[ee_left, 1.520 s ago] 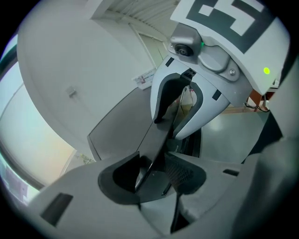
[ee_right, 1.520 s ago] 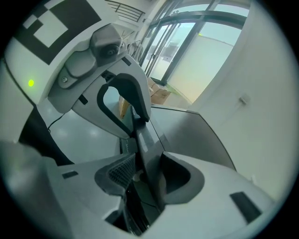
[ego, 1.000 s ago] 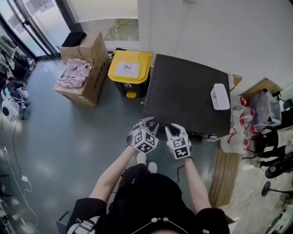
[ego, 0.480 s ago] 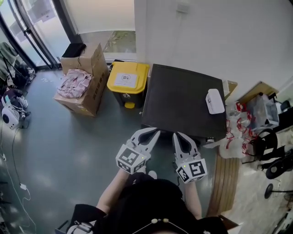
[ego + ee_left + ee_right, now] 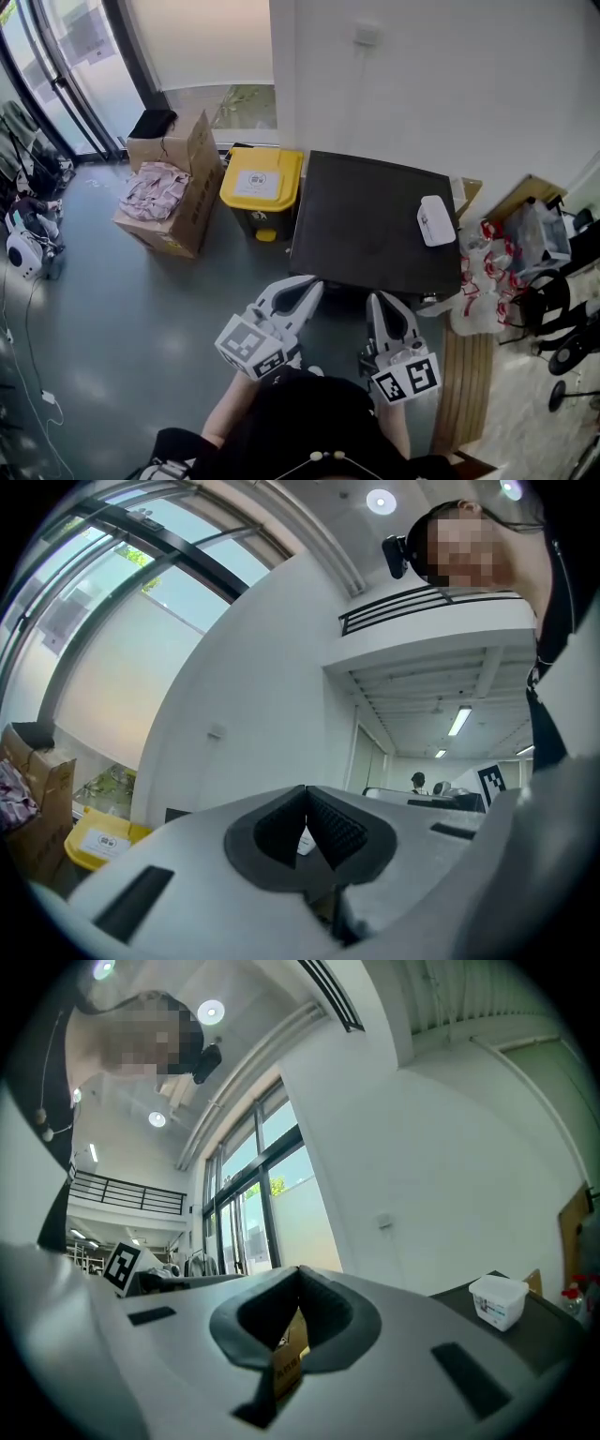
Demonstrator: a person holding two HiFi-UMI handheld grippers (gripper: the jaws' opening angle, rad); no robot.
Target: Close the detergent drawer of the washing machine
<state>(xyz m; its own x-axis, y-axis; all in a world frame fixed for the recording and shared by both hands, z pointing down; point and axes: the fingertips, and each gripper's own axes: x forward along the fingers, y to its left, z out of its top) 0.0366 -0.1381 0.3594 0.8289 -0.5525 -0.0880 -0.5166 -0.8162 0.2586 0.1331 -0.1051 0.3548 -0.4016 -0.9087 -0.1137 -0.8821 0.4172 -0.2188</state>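
Nearest to me, the left gripper (image 5: 313,286) and the right gripper (image 5: 381,299) are both shut with nothing between the jaws. In each gripper view the pads meet at the tip, and only the room shows through the small gap behind them. The left jaws have just been closing the last little bit. A second ago both pairs stood a little apart, right against the front edge of the machine.

Since then both grippers have come back toward my body and up. In the head view they are now larger, and a strip of floor lies between their tips and the machine. They point about level now, no more down at the front.

At 12 o'clock from the grippers stands the washing machine (image 5: 370,220), seen from above as a dark top. The detergent drawer is on its front face, which this view does not show, so I cannot see the drawer itself. Nothing sticks out past the front edge, so I judge the drawer is pushed in and the grippers are leaving it. This is my reading, not a thing I see.

Further away, a white box (image 5: 435,221) lies on the machine top at 1 o'clock. A yellow bin (image 5: 262,177) stands just beside the machine at 11 o'clock, and an open cardboard box (image 5: 192,187) at 10 o'clock.
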